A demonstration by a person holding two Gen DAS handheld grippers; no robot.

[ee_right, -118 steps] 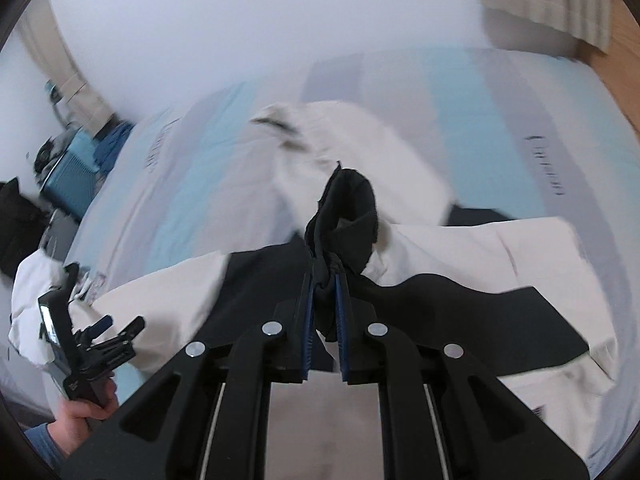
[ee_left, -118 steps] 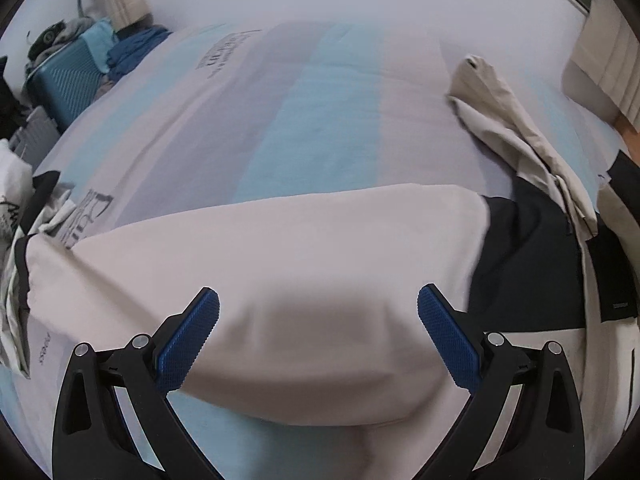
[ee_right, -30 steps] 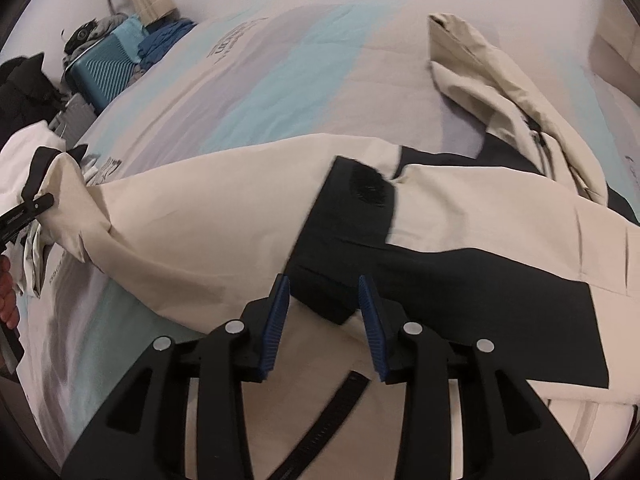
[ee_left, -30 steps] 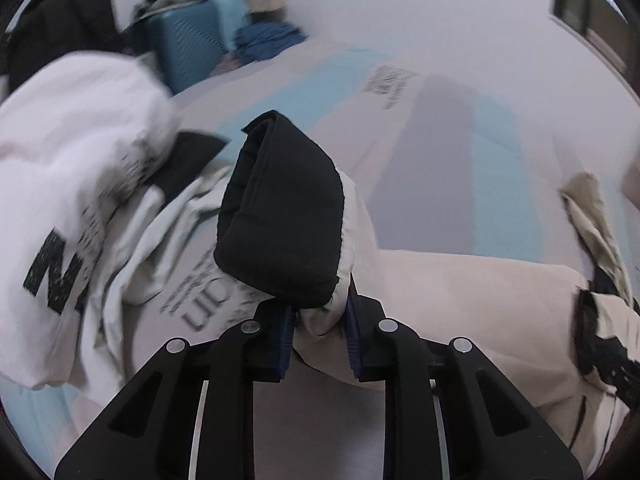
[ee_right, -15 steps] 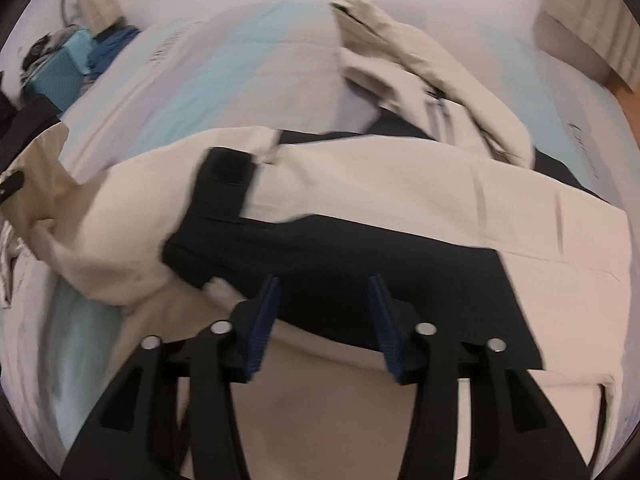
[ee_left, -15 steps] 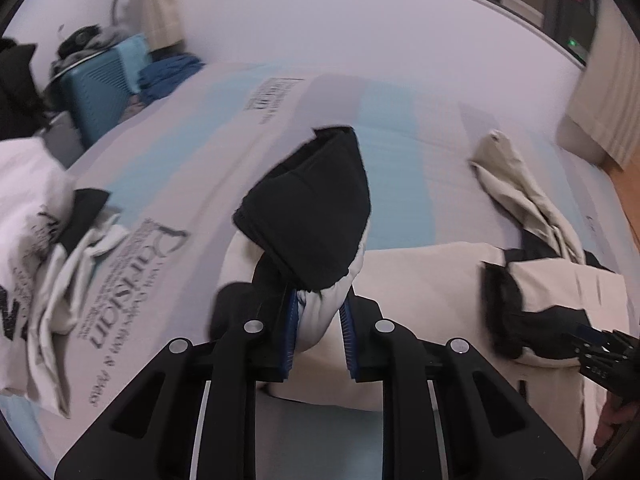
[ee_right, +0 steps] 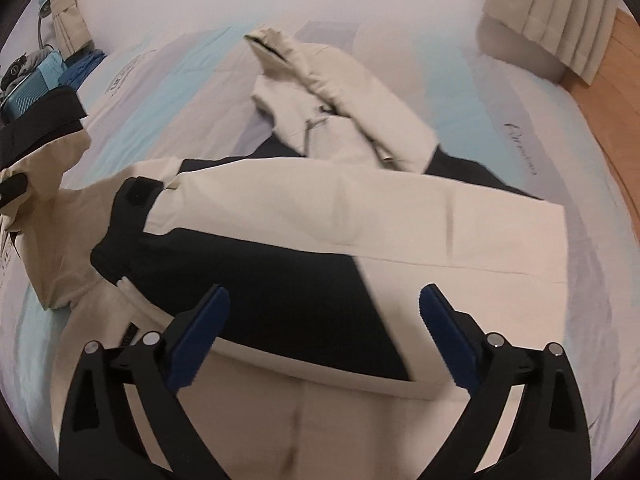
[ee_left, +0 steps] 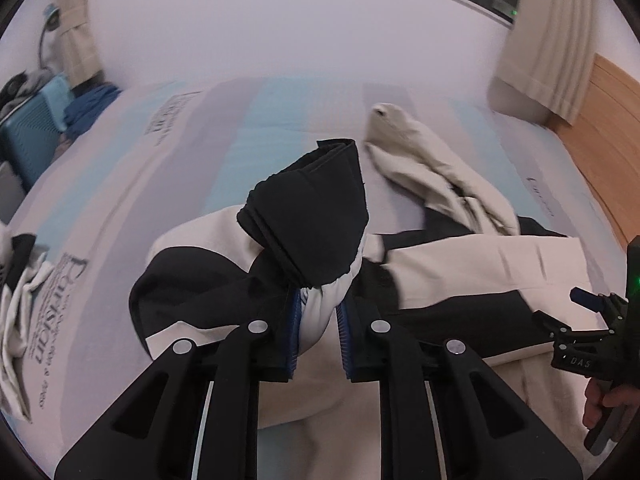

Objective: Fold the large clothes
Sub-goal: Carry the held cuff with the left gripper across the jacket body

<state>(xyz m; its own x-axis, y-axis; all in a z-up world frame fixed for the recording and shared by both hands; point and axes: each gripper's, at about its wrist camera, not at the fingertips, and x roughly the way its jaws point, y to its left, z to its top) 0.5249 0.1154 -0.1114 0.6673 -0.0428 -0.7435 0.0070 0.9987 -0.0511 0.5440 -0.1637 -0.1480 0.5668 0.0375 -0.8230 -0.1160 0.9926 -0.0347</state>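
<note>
1. Left gripper (ee_left: 318, 330) is clamped on a sleeve (ee_left: 320, 312) of the jacket (ee_right: 360, 208): cream cloth is pinched between the blue pads (ee_left: 293, 330), and the black cuff (ee_left: 308, 220) stands up above them, lifted off the bed (ee_left: 200, 152).
2. Right gripper (ee_right: 322, 330) hovers over the jacket's black band (ee_right: 256, 280) with its fingers (ee_right: 200, 328) spread wide, nothing between them. In the left view it shows at the right edge, held by a hand (ee_left: 600, 404).
3. One jacket, cream and black, lies spread across the bed. Its body is near both grippers and its hood (ee_right: 328, 92) is crumpled on the far side. A second black cuff (ee_right: 134, 196) lies flat on the body, to the left of the right gripper.
4. Two grippers are in view, one closed and one apart.
5. More clothes (ee_left: 16, 312), white with dark print, are heaped at the bed's left edge.
6. One bed serves as the surface; its cover has pale blue, grey and lilac stripes with printed lettering.
7. Beyond the bed stands a white wall (ee_left: 280, 20). A teal suitcase (ee_left: 28, 136) with blue cloth (ee_left: 88, 104) beside it sits at the far left.
8. Beige curtains (ee_left: 548, 32) hang at the right, with a wooden headboard (ee_left: 612, 120) below them.
</note>
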